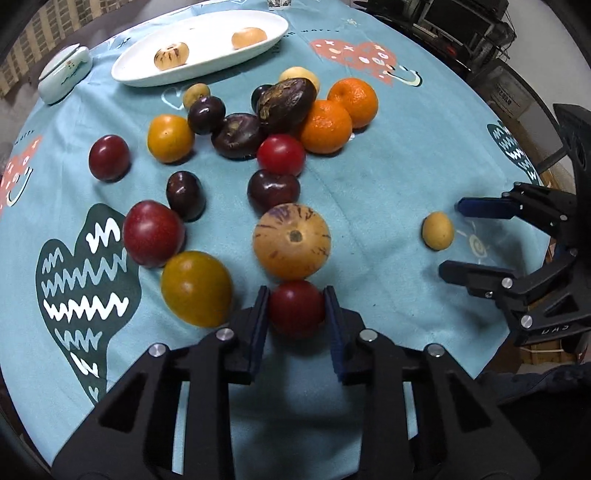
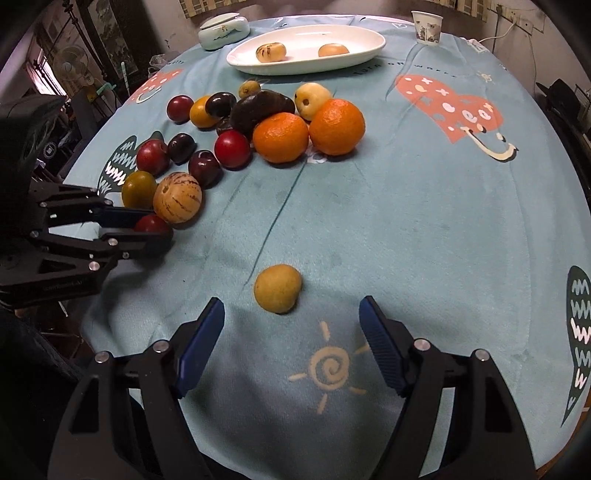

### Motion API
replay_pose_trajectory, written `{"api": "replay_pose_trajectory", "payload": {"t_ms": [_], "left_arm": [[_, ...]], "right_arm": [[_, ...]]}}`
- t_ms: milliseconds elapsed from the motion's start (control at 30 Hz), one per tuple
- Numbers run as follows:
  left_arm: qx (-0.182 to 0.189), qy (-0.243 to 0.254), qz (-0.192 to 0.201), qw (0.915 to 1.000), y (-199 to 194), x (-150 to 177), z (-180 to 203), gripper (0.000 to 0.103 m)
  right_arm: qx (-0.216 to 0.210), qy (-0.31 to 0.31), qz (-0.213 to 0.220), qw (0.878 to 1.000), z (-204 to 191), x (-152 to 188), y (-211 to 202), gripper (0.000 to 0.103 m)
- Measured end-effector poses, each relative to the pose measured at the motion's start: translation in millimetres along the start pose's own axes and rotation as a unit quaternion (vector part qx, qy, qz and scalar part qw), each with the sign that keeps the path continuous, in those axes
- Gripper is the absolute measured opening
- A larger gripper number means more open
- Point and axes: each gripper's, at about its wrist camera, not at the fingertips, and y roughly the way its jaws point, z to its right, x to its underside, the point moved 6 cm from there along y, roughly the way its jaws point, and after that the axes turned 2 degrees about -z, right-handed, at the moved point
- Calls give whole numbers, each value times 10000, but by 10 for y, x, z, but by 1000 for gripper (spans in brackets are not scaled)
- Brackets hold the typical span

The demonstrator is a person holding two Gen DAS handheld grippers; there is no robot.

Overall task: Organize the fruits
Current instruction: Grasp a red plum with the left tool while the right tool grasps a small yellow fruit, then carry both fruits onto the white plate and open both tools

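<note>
My left gripper [image 1: 296, 308] is shut on a red plum [image 1: 296, 309] at the near edge of the fruit pile; it also shows in the right wrist view [image 2: 153, 223]. A striped tan melon [image 1: 291, 240] touches the plum's far side. My right gripper [image 2: 291, 314] is open and empty, with a small yellow fruit [image 2: 277, 288] lying on the cloth just beyond its fingertips. A white oval plate [image 1: 207, 62] at the back holds two tan fruits. Two oranges [image 1: 340, 110], dark plums and yellow fruits lie in the middle.
A round table with a teal printed cloth [image 2: 424, 221]. A lidded ceramic dish [image 1: 64, 74] sits left of the plate. A paper cup [image 2: 427, 27] stands at the back right. Shelves and clutter surround the table.
</note>
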Motion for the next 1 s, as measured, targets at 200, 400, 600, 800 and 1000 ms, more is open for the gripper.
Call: {"api": "replay_pose_trajectory", "payload": {"t_ms": [200, 400, 600, 800, 1000], "left_arm": [[-78, -5, 70, 9999, -116, 26, -52, 28], [-61, 58, 231, 9997, -340, 13, -78, 28], [84, 16, 608, 9981, -614, -228, -198, 28], [270, -230, 1111, 9932, -836, -915, -482, 28], [132, -584, 1381, 9886, -753, -1870, -951, 29]], "right_arm": [[-27, -110, -25, 9999, -28, -85, 63, 61], [-149, -388, -176, 9990, -73, -128, 103, 27], [-345, -387, -134, 9986, -66, -223, -18, 27], [-461, -312, 425, 9975, 0, -947, -299, 27], [-319, -365, 1147, 9922, 95, -2094, -403, 27]]}}
